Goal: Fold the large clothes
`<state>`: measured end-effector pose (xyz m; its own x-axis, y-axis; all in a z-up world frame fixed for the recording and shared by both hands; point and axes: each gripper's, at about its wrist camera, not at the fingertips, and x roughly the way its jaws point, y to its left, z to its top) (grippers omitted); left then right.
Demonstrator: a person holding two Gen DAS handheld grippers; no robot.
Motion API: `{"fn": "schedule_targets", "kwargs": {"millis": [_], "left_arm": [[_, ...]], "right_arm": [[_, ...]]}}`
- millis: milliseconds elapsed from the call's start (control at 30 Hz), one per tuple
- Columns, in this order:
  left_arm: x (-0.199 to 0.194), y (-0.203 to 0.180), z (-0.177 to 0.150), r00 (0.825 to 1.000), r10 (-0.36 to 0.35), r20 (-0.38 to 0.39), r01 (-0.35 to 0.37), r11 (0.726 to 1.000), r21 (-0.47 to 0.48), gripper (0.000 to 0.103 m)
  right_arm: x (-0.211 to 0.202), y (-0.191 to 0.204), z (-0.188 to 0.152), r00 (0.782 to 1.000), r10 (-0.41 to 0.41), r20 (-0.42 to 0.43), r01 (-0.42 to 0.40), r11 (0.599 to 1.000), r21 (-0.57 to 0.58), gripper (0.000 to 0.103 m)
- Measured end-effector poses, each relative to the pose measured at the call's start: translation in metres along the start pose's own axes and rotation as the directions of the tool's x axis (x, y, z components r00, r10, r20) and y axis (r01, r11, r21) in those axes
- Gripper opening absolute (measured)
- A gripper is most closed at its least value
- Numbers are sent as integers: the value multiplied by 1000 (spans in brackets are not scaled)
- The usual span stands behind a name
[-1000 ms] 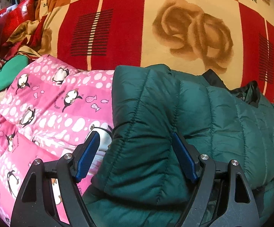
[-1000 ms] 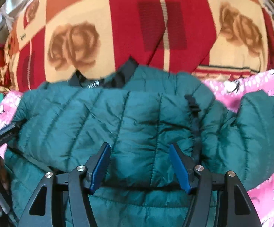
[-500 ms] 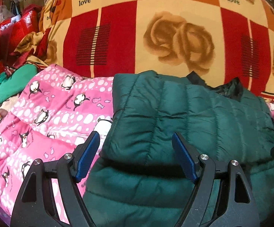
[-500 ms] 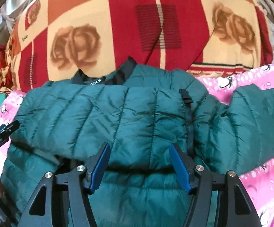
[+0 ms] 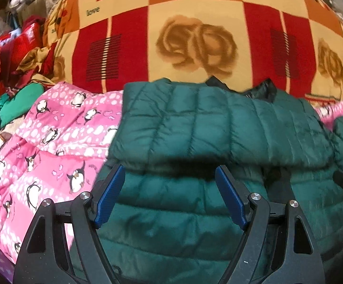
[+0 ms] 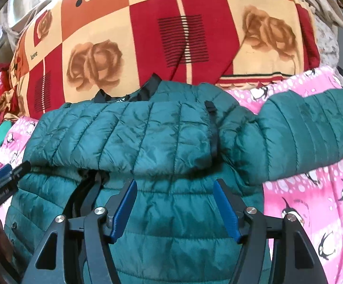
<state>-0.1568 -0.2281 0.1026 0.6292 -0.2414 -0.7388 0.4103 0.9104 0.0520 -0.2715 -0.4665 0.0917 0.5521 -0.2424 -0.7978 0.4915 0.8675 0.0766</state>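
Note:
A dark green quilted puffer jacket (image 5: 218, 127) lies on a pink penguin-print quilt (image 5: 53, 146). Its top part is folded down over the lower body, with the black collar at the far edge. In the right wrist view the jacket (image 6: 147, 142) has one sleeve (image 6: 313, 130) stretched out to the right. My left gripper (image 5: 170, 179) is open and empty, just above the jacket's lower part in front of the fold. My right gripper (image 6: 175, 189) is open and empty, also above the lower part. The left gripper's tip shows at the left edge of the right wrist view (image 6: 3, 179).
A red, orange and cream rose-print blanket (image 5: 195, 35) covers the bed behind the jacket. Red and green clothes (image 5: 10, 71) are piled at the far left. The pink quilt (image 6: 313, 201) extends right of the jacket.
Both grippers have pulled back toward me from the folded upper part, and now hover over the jacket's lower part. The fold stays in place.

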Motion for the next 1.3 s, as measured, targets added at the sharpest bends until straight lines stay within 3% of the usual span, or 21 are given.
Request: {"fn": "schedule_targets", "kwargs": {"millis": [467,767,1300], "left_arm": [[-8,-19,-7,1000,-24,5,23,999,23,79],[0,-19,-8,998,-58,-27,58,998,-18,79],[14,-22,-4,997,-58,-50,56,998,-35,79]], "right_arm": [[-9,-4,-11,1000,-22,4,22,1000,-8,65],[-13,-13,-15,999,-47,9,47,999,-10,65],[-2,-42,-14,994,-111,-3,111,993,28,66]]}}
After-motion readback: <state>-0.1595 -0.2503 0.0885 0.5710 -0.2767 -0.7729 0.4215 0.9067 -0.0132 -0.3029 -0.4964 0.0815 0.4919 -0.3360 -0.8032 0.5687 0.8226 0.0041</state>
